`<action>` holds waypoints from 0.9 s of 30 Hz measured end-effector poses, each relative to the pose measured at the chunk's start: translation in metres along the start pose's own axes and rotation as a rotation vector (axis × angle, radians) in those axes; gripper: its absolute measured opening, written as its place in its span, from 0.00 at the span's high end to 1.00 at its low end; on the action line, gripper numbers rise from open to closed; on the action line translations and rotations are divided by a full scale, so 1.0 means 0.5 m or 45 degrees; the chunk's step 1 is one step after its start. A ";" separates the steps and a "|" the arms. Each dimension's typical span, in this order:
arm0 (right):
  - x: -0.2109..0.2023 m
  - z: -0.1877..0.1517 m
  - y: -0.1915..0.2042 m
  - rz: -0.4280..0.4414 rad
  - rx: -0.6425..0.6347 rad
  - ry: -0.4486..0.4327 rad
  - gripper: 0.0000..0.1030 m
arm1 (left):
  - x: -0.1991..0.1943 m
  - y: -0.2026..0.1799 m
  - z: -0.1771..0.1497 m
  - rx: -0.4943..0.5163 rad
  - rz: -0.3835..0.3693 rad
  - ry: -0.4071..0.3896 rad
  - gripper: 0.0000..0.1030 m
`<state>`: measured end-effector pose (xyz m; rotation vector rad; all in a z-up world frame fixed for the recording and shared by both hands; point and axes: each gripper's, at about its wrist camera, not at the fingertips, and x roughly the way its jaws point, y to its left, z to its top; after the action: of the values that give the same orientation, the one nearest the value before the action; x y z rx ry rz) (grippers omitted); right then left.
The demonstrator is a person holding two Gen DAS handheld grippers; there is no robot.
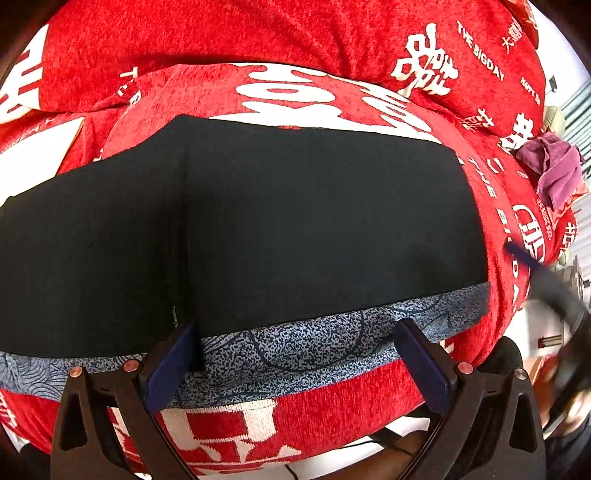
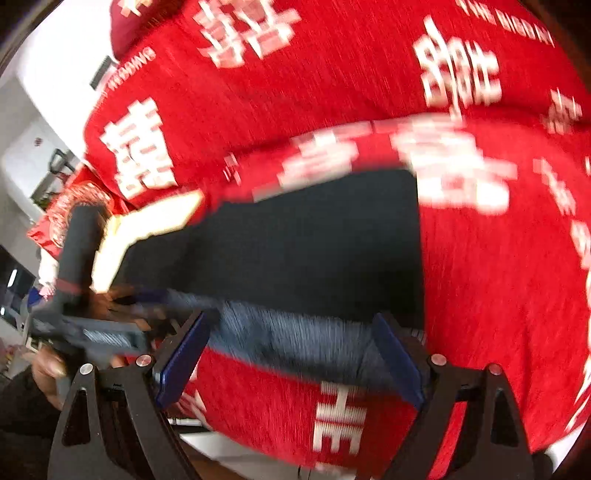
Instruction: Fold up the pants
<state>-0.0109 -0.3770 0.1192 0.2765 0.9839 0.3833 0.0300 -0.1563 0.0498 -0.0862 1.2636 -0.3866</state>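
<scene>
Both claws hover with jaws spread and empty, the left claw point(image 1: 295, 354) and right claw point(image 2: 291, 354) just above the blue patterned waistband point(image 1: 314, 343); beyond it the folded black pants point(image 1: 258, 229) lie flat on the red bedspread point(image 1: 221, 37). Judged next: grip the waistband corners evenly; carry them across, keeping edges aligned.

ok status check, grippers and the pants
Left gripper open, empty. Right gripper open, empty. Black pants folded flat on red blanket. Nothing in the way.
</scene>
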 end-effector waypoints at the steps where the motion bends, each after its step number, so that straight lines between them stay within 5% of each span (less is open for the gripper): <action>1: -0.004 0.016 -0.003 0.000 -0.014 -0.023 0.11 | 0.002 -0.005 -0.001 -0.001 0.014 -0.005 0.00; 7: 0.091 0.133 -0.050 0.059 0.038 0.042 0.11 | 0.012 -0.016 -0.010 0.044 0.091 -0.016 0.00; 15: 0.196 0.181 -0.088 -0.023 0.042 0.131 0.07 | 0.019 -0.014 -0.003 0.023 0.085 -0.020 0.00; 20: 0.153 0.144 -0.060 -0.094 -0.031 0.140 0.07 | 0.018 -0.010 -0.003 0.016 0.069 -0.026 0.00; 25: 0.075 0.033 -0.060 -0.025 0.070 0.100 0.06 | 0.020 -0.011 -0.002 0.020 0.075 -0.031 0.00; 27: 0.060 -0.010 -0.060 -0.094 0.074 0.082 0.06 | 0.014 -0.011 -0.001 0.016 0.067 -0.021 0.00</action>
<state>0.0053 -0.3906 0.0820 0.2811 1.0667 0.2983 0.0302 -0.1636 0.0448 -0.0452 1.2447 -0.3477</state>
